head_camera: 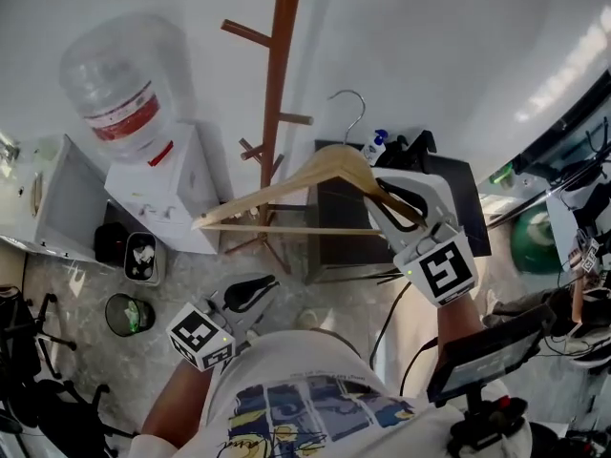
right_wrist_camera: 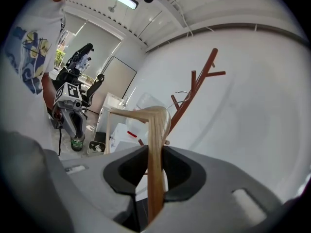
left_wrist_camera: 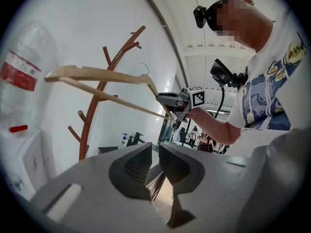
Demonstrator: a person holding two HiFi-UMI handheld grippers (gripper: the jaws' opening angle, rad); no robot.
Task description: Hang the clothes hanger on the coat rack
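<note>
A wooden clothes hanger [head_camera: 286, 184] with a metal hook [head_camera: 355, 113] hangs in the air in front of the brown branched coat rack [head_camera: 277, 84]. My right gripper [head_camera: 382, 194] is shut on the hanger's right arm; in the right gripper view the wood [right_wrist_camera: 155, 125] runs up between the jaws, with the rack [right_wrist_camera: 194, 91] beyond. The hook is free of the rack's pegs. My left gripper [head_camera: 267, 284] is lower, near my body, its jaws almost together and empty [left_wrist_camera: 155, 147]. In the left gripper view the hanger [left_wrist_camera: 97, 74], the rack [left_wrist_camera: 104, 89] and the right gripper [left_wrist_camera: 170, 101] all show.
A water dispenser with a large bottle [head_camera: 124, 93] stands left of the rack on a white base [head_camera: 162, 194]. A dark cabinet [head_camera: 334, 227] with a spray bottle [head_camera: 375, 146] stands right of it. A small bin [head_camera: 129, 313] and cables lie on the floor.
</note>
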